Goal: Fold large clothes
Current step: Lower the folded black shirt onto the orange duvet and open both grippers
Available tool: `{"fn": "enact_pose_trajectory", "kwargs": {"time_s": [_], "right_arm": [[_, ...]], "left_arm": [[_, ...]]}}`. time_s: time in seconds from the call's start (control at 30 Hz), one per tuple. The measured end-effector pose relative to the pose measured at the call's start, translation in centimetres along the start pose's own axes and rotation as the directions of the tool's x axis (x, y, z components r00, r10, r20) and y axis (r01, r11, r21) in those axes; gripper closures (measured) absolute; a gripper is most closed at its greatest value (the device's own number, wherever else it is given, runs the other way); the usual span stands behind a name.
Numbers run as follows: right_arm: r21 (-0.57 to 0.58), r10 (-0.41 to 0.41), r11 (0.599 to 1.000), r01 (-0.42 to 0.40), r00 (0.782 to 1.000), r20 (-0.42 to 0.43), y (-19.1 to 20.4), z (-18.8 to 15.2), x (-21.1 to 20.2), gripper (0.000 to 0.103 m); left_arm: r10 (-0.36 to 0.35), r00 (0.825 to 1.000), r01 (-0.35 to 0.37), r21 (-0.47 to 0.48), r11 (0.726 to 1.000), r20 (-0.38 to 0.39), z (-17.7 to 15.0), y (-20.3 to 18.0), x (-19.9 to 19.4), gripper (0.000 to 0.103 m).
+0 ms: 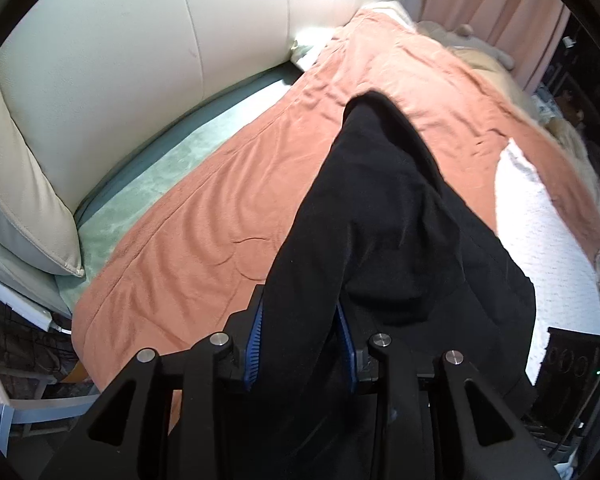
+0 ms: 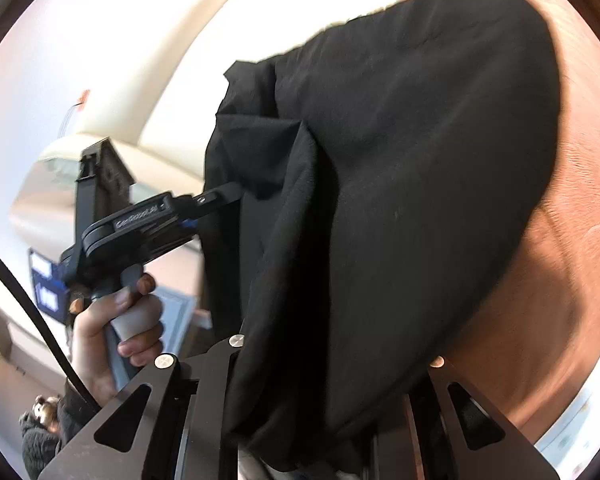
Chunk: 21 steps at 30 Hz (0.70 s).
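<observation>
A large black garment (image 1: 384,216) hangs in the air over a bed, its far end trailing on the orange blanket (image 1: 204,216). My left gripper (image 1: 300,340) is shut on one edge of it, the cloth bunched between the blue pads (image 1: 256,340). In the right wrist view the garment (image 2: 400,184) fills most of the frame and drapes over my right gripper (image 2: 312,432), whose fingertips are hidden under the cloth. The left gripper (image 2: 220,196) shows there too, held by a hand (image 2: 116,332), clamped on a fold of the cloth.
A cream padded headboard (image 1: 140,52) runs along the far left of the bed. A green sheet (image 1: 156,172) shows beside the blanket, and a white textured cover (image 1: 548,232) lies at the right. Pink curtains (image 1: 496,12) and dark furniture (image 1: 572,360) stand beyond.
</observation>
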State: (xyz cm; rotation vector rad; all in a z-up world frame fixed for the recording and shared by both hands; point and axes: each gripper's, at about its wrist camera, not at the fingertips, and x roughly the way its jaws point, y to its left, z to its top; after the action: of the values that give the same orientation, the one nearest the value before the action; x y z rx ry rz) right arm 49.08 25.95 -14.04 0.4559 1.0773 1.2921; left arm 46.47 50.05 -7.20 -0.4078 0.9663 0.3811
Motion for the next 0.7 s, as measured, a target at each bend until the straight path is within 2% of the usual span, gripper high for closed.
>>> {"fn": "enact_pose_trajectory", "kwargs": {"time_s": [0.07,0.13,0.17,0.23,0.27,0.33,0.37,0.43,0.57,0.63,0.7], "right_arm": [[0.030,-0.041,0.999,0.041,0.999,-0.015,-1.8,0.8,-0.2,0.086],[0.048,-0.104,0.993,0.106,0.994,-0.046,-3.2,1.2,-0.2,0.080],[0.056,-0.134,0.989,0.137,0.989,-0.054,-3.9,1.2,-0.5,0.077],[0.064,-0.140,0.988,0.144,0.988,-0.061,-4.7,1.1,-1.0,0.066],[0.057,-0.141,0.988,0.144,0.988,-0.059,-4.8,1.0,-1.6,0.060],[0.024,-0.167,0.985,0.168,0.985,-0.051,-4.5,0.8,-2.9,0.028],[0.006,-0.176,0.984,0.176,0.983,-0.046,-4.0,0.8,-3.4,0.024],[-0.023,-0.197,0.980,0.196,0.979,-0.045,-2.9,0.9,-4.0,0.023],[-0.064,-0.270,0.961,0.268,0.963,-0.013,-1.2,0.6,-6.3,0.023],[-0.068,-0.332,0.941,0.332,0.943,0.015,-0.8,0.5,-7.4,0.023],[-0.053,-0.342,0.938,0.342,0.940,0.013,-0.7,0.5,-7.7,0.023]], "left_arm": [[0.074,0.996,-0.074,0.002,0.997,0.051,0.3,-0.2,0.1,0.070],[0.074,0.994,-0.073,-0.020,0.997,0.084,0.4,0.6,0.5,0.068],[0.055,0.995,-0.052,-0.040,0.998,0.083,0.1,0.9,0.5,0.063],[0.047,0.995,-0.043,-0.052,0.998,0.084,-0.8,1.5,0.5,0.029],[0.058,0.993,-0.055,-0.038,0.998,0.100,-1.7,1.5,0.2,0.024],[0.073,0.990,-0.071,-0.022,0.997,0.119,-3.5,2.0,0.0,0.022],[0.058,0.990,-0.054,-0.036,0.998,0.126,-4.7,2.4,-0.5,0.022],[0.036,0.988,-0.025,-0.075,0.997,0.149,-7.0,3.5,-1.4,0.022],[0.035,0.976,-0.005,-0.136,0.991,0.216,-11.3,5.0,-3.4,0.022],[0.035,0.973,0.000,-0.151,0.989,0.227,-13.3,5.5,-3.6,0.022],[0.049,0.973,-0.009,-0.174,0.985,0.226,-14.9,5.8,-3.7,0.022]]}}
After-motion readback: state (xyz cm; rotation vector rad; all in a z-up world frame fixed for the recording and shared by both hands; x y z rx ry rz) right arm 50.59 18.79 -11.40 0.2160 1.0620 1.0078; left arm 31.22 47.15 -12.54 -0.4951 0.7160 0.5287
